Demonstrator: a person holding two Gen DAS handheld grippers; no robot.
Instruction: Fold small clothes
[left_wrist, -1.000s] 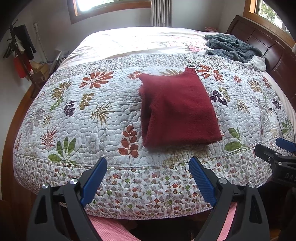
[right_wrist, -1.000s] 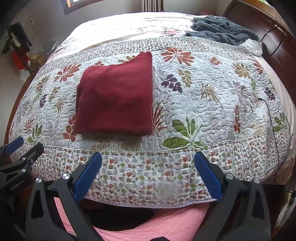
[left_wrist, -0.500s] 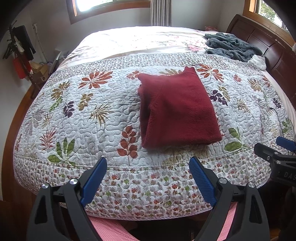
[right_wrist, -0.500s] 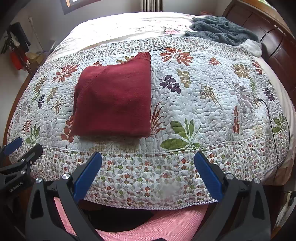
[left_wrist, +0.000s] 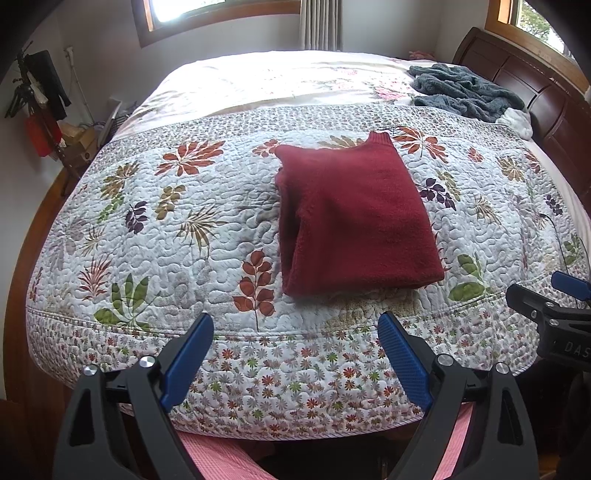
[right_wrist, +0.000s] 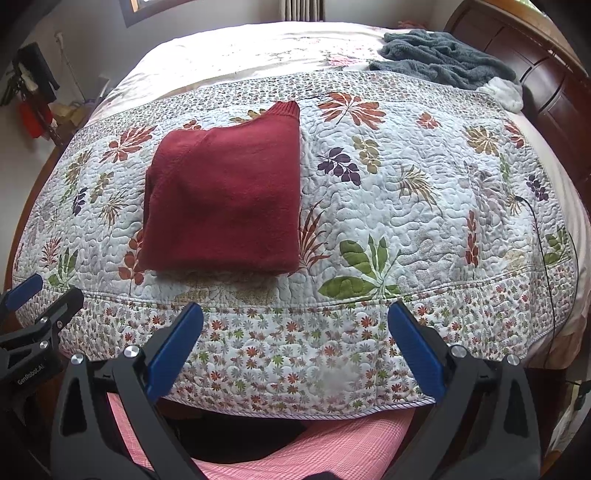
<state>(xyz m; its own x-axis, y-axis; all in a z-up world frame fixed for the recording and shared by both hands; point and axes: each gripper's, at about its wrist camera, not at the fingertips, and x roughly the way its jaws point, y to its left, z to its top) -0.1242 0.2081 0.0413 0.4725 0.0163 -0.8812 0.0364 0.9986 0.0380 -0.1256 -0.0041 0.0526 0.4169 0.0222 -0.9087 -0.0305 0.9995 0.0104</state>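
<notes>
The left gripper (left_wrist: 295, 354), black-framed with blue ribbed pads, is hanging level off the foot of the bed, jaws spread wide and holding nothing. The right gripper (right_wrist: 295, 347), same build, is sitting alongside it to the right at a similar height, also gaping and empty. Each is showing at the edge of the other's view. Both are pointing forward across the mattress, above a pink checked fabric (right_wrist: 332, 454) that is lying below the bed edge.

Just beyond the fingertips, the dark red fleecy garment (left_wrist: 351, 218) is lying folded into a neat, thick rectangle on the white quilted bedspread with leaf and flower print (left_wrist: 184, 236). Its folded near edge is running roughly parallel to the quilt's stitched border seam, close behind it. Layered edges are showing along its left side; a ribbed cuff or hem is poking out at the far right corner. Neither gripper is touching it.

Farther off, a rumpled grey-blue fluffy blanket (left_wrist: 461, 88) is lying near the dark wooden headboard (left_wrist: 546, 107), well apart from the red garment.

Against the frames from a second ago: the garment is sitting in the same spot with the same shape, and both grippers are staying wide apart, with only a slight drift in camera framing.
</notes>
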